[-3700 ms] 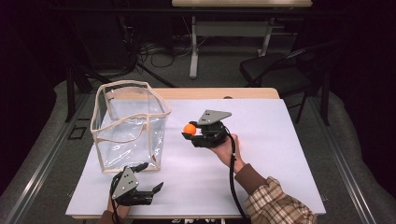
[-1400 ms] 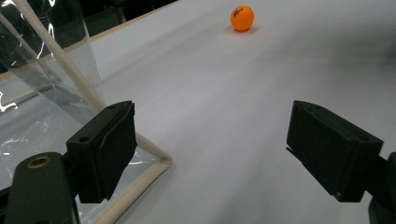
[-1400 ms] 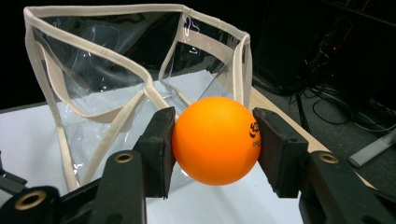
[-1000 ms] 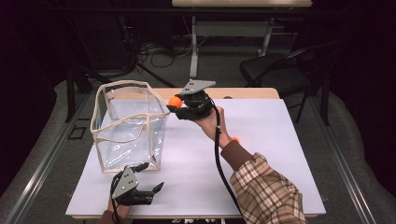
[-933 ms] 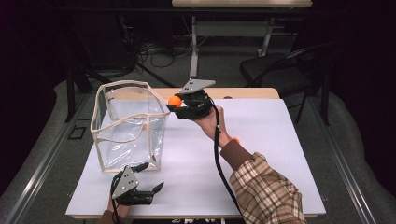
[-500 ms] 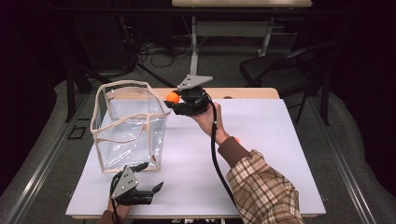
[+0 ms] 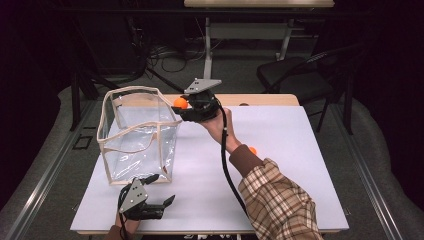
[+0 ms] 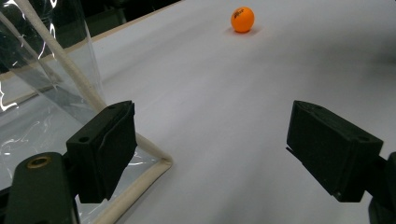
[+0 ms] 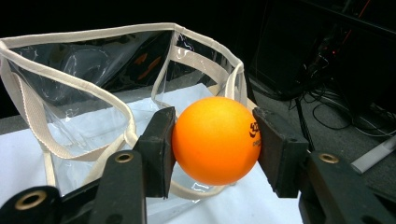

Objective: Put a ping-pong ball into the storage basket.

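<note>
My right gripper (image 7: 182,106) is shut on an orange ball (image 7: 180,103) and holds it raised beside the right rim of a clear plastic bag (image 7: 137,135) with cream trim. In the right gripper view the ball (image 9: 215,140) is pinched between both pads, with the open bag (image 9: 98,79) just beyond it. My left gripper (image 7: 159,196) rests open near the table's front edge, by the bag's front corner. Its jaws stand wide apart in the left gripper view, with the bag's corner (image 8: 70,93) at the left. A second orange ball (image 8: 242,19) lies on the white table farther off, and shows behind the right forearm as a ball (image 7: 253,150).
The white table (image 7: 295,165) has bare room to the right of the arm. A small orange ball (image 7: 244,104) lies at the far wooden edge. A black chair (image 7: 300,75) and cables stand on the floor beyond the table.
My right gripper has carried the orange ball up and leftwards, from over the middle of the table to the bag's right rim. The left gripper has stayed in place.
</note>
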`<state>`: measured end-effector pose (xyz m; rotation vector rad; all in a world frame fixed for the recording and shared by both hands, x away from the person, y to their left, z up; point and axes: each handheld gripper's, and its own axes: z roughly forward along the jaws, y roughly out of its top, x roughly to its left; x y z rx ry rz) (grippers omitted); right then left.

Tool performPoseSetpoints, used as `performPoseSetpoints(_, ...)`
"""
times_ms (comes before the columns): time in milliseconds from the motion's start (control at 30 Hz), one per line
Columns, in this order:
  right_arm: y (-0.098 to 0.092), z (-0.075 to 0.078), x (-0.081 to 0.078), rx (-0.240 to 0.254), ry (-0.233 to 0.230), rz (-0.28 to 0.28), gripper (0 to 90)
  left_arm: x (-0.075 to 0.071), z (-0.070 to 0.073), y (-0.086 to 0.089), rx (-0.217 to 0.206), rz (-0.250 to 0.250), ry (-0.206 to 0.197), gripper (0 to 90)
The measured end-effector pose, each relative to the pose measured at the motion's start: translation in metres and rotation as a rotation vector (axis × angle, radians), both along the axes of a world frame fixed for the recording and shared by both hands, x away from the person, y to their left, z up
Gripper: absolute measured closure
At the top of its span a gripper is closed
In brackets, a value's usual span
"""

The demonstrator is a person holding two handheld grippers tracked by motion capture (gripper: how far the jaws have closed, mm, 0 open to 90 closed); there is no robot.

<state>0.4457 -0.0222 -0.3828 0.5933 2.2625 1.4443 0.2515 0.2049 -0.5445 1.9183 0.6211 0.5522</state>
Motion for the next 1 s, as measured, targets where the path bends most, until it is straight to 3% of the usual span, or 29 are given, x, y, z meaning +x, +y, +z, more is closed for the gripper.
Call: performPoseSetpoints(1000, 0.026, -0.002, 0.009, -0.034, 0.001, 0.011, 50.7, 0.0, 0.0, 0.0, 0.0, -0.001, 0.0, 15.9)
